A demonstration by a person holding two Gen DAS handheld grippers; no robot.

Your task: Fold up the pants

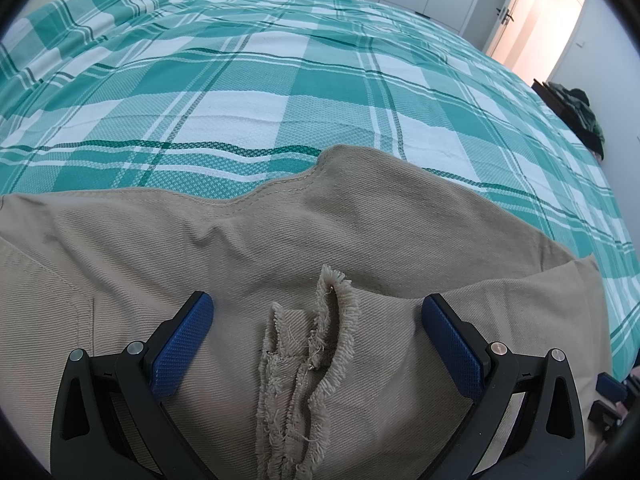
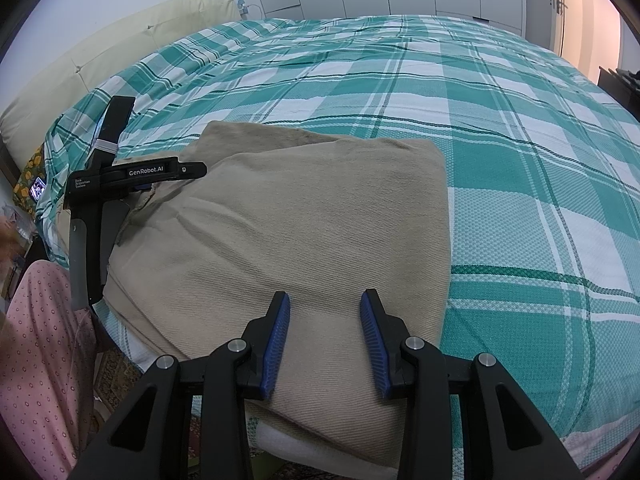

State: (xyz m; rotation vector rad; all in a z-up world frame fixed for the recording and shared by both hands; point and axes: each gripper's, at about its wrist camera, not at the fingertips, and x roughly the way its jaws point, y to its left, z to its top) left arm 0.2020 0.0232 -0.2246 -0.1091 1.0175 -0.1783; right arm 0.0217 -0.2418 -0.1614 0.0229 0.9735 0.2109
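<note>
My left gripper [image 1: 316, 320] and right gripper [image 2: 324, 320] hover released over the pants [image 2: 304, 216]; a one-sided grab could undo the fold.

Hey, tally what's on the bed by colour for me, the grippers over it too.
Khaki: 1, the folded pants
Green and white plaid: 1, the bedspread
Black with blue pads: 2, the left gripper and the right gripper, both open over the pants
Total: 4

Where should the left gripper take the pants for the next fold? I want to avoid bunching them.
Probably the frayed hem lying between the open left gripper fingers: come straight down from the near side, since those loose layered edges stand up from the flat pants.
</note>
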